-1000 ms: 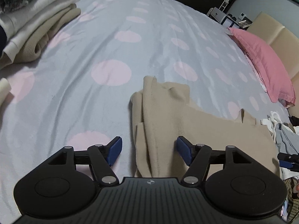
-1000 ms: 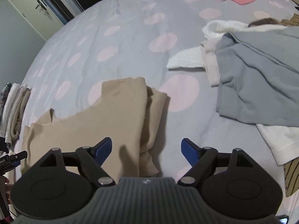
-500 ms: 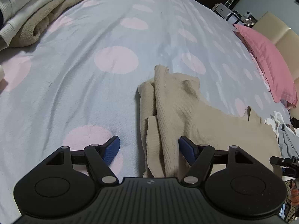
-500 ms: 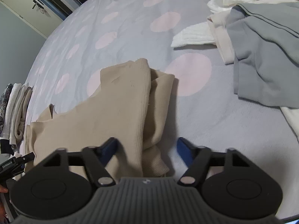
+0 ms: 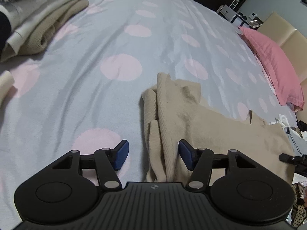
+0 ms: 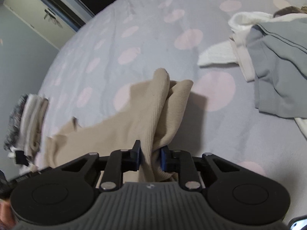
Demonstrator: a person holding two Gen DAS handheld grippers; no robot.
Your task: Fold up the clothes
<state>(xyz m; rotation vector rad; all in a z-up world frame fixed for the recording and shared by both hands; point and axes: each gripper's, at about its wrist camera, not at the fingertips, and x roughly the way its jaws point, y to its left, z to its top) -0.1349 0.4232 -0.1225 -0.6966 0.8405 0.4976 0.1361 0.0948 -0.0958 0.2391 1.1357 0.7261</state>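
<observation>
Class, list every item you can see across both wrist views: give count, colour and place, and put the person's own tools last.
beige garment: one, beige ribbed knit, on the bed between both tools.
bedcover: one, pale blue-grey with pink dots, under everything.
folded stack: one pile, white, cream and beige, far left in the left view.
pink pillow: one, pink, far right by a cream headboard.
grey garment: one, grey, unfolded, right in the right view.
white clothes: several, white, beside and under the grey garment.
left hand-held gripper: one, black with blue pads, jaws apart and just closing, one beige edge between them.
right hand-held gripper: one, black, jaws just closed, pinching beige fabric.
</observation>
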